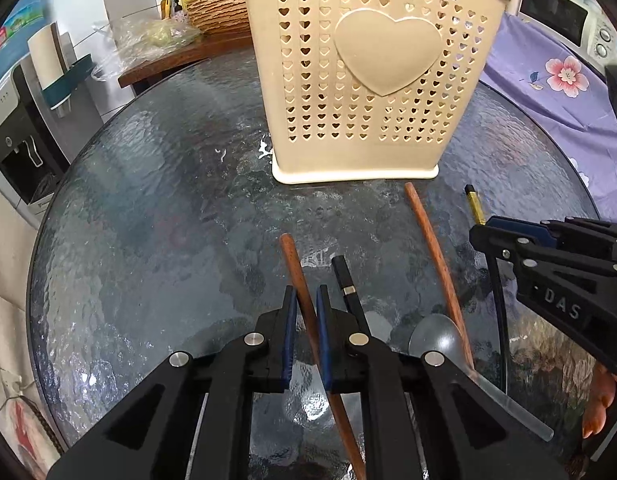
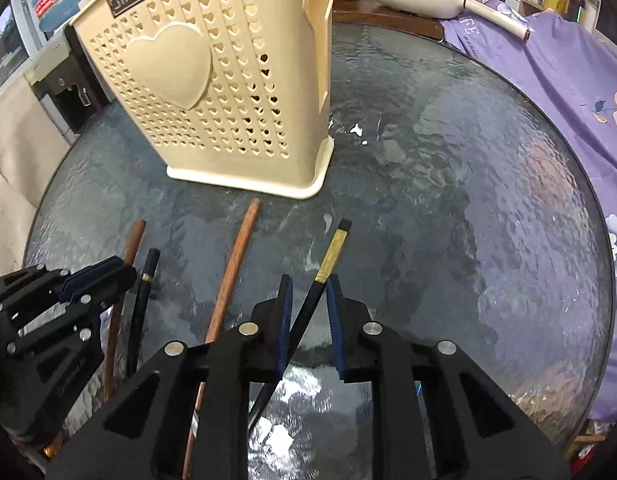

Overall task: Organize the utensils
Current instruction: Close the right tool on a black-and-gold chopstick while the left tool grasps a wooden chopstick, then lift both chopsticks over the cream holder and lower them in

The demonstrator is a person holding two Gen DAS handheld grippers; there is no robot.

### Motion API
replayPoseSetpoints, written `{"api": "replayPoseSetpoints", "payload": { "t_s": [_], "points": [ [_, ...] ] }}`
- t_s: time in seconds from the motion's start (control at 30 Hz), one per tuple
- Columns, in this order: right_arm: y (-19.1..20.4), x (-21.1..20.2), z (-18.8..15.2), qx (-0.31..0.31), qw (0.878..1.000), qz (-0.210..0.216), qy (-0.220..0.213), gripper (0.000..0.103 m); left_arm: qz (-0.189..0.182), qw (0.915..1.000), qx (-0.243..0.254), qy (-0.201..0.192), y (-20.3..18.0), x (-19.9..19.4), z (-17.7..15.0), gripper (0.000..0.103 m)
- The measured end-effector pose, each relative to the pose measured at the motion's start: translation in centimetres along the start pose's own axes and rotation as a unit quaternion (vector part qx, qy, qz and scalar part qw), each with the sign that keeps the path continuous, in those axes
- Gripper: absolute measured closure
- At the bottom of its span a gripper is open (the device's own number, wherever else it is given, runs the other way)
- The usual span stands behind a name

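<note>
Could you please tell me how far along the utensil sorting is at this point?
Early stage. Some handles poke above the cream heart-perforated holder, so a few items may be stowed. In hand: the left claw straddles a brown wooden chopstick; the right claw straddles a black gold-banded chopstick, neither lifted. Remaining on the glass table: another brown chopstick, a plain black chopstick, a grey spoon.

Textured round glass table (image 1: 148, 200) beside purple floral cloth (image 1: 548, 80).

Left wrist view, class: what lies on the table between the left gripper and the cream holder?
Only bare textured glass table separates left gripper from cream holder; the brown chopstick ends short.
</note>
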State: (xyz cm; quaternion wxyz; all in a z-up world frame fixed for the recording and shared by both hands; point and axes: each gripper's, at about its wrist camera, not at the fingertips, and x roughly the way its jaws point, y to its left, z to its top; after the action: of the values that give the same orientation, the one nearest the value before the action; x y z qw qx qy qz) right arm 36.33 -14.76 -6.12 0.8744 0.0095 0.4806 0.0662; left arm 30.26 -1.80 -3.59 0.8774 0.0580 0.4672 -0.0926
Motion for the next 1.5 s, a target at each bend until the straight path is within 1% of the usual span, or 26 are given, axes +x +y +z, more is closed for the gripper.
{"api": "replayPoseSetpoints", "payload": {
  "t_s": [0.07, 0.13, 0.27, 0.4, 0.5, 0.67, 0.83, 0.93, 1.03, 1.17, 1.3, 1.5],
  "points": [
    [0.3, 0.2, 0.3, -0.003, 1.000, -0.013, 0.001, 0.090, 0.003, 1.0000, -0.001, 0.000, -0.1, 0.1, 0.2, 0.094],
    [0.5, 0.4, 0.5, -0.007, 1.000, -0.022, 0.001, 0.090, 0.007, 1.0000, -0.002, 0.000, -0.1, 0.2, 0.4, 0.094],
    [0.6, 0.5, 0.5, -0.007, 1.000, -0.025, -0.006, 0.091, 0.010, 0.9999, -0.004, -0.003, -0.2, 0.3, 0.4, 0.094],
    [0.1, 0.4, 0.3, 0.007, 1.000, -0.014, -0.017, 0.094, 0.007, 0.9999, -0.014, -0.005, -0.2, 0.2, 0.4, 0.095],
    [-0.6, 0.3, 0.1, 0.023, 0.999, 0.006, -0.030, 0.095, 0.006, 0.9997, -0.023, -0.008, 0.1, 0.3, 0.4, 0.096],
    [-1.6, -0.6, -0.2, 0.040, 0.997, 0.028, -0.067, 0.095, 0.007, 0.9992, -0.033, -0.021, 0.5, -0.1, 0.5, 0.096],
    [-2.5, -2.5, -0.1, 0.045, 0.992, 0.050, -0.111, 0.095, 0.002, 0.9984, -0.042, -0.038, 0.9, -1.1, 1.0, 0.096],
    [-2.9, -4.3, -0.2, 0.040, 0.987, 0.067, -0.141, 0.096, -0.003, 0.9973, -0.047, -0.057, 1.0, -2.4, 1.2, 0.096],
    [-3.3, -5.7, -0.1, 0.033, 0.983, 0.080, -0.160, 0.096, -0.010, 0.9956, -0.054, -0.075, 1.2, -3.8, 1.3, 0.096],
    [-3.2, -8.4, -0.4, 0.020, 0.976, 0.097, -0.195, 0.096, -0.016, 0.9931, -0.059, -0.099, 1.4, -5.7, 1.4, 0.096],
    [-2.9, -10.3, -0.5, 0.010, 0.972, 0.103, -0.212, 0.096, -0.021, 0.9910, -0.059, -0.118, 1.2, -7.3, 1.5, 0.096],
    [-2.7, -12.9, -0.9, 0.003, 0.963, 0.128, -0.236, 0.096, -0.027, 0.9871, -0.062, -0.145, 1.4, -9.5, 1.4, 0.097]
  ]
}}
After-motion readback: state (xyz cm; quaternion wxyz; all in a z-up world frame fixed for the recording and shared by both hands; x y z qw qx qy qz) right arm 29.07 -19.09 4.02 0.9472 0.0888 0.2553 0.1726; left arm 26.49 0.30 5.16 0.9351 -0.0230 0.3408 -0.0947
